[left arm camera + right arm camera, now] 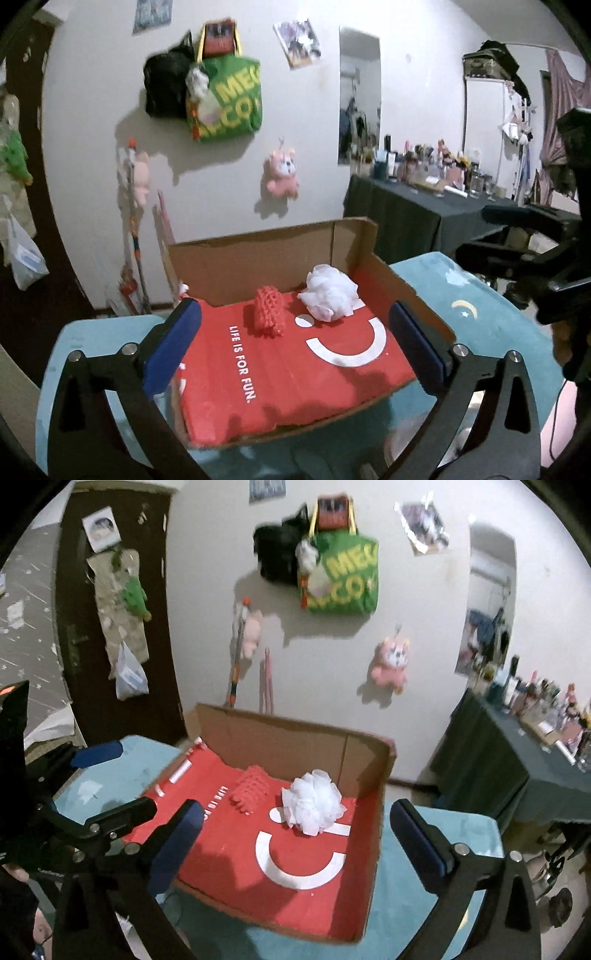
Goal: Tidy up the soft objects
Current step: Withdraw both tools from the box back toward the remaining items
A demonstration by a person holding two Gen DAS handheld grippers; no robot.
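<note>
A cardboard box with a red printed floor sits on a light blue surface. Inside, near its back wall, lie a red knitted roll and a white mesh puff, side by side and apart. My left gripper is open and empty, its blue pads outside the box's side walls. My right gripper is open and empty over the box's front. The left gripper also shows at the left of the right wrist view.
A pink plush, a green tote bag and a black bag hang on the white wall behind. A dark-clothed table crowded with bottles stands at the right. A dark door is at the left.
</note>
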